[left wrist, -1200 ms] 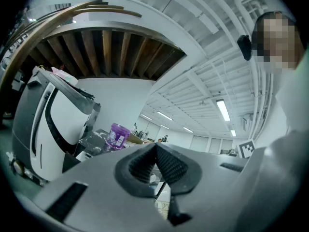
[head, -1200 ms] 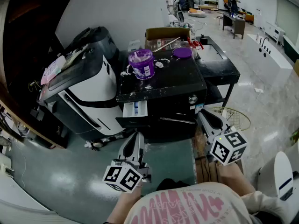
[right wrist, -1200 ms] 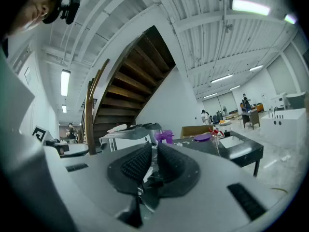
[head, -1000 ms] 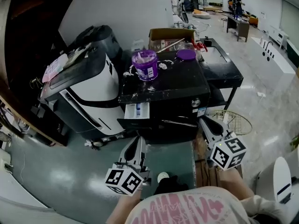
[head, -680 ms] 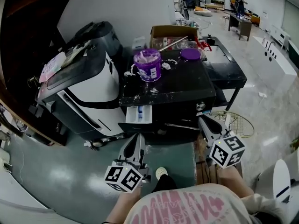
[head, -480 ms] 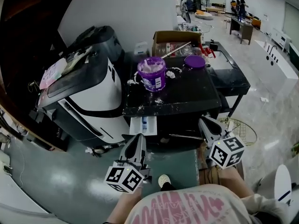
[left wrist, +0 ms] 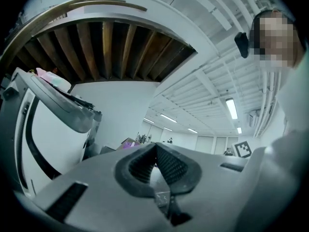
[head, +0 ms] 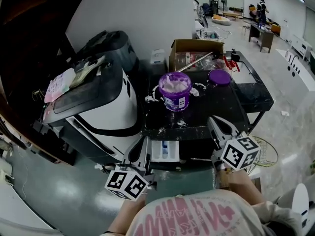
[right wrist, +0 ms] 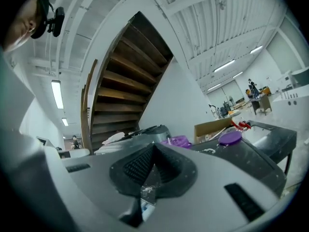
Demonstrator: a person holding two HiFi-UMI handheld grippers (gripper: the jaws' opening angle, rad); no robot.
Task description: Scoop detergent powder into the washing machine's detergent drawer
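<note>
Just beside left claw (head: 142,142), detergent drawer (head: 165,151)

I have stepped up to the washing machine (head: 216,109); it and the purple tub (head: 175,90) on top now sit nearer and lower in the head view. The open detergent drawer (head: 165,150) has come just beside my left tool (head: 142,144). My right tool (head: 213,121) has just closed its jaws, with nothing between them.
</note>
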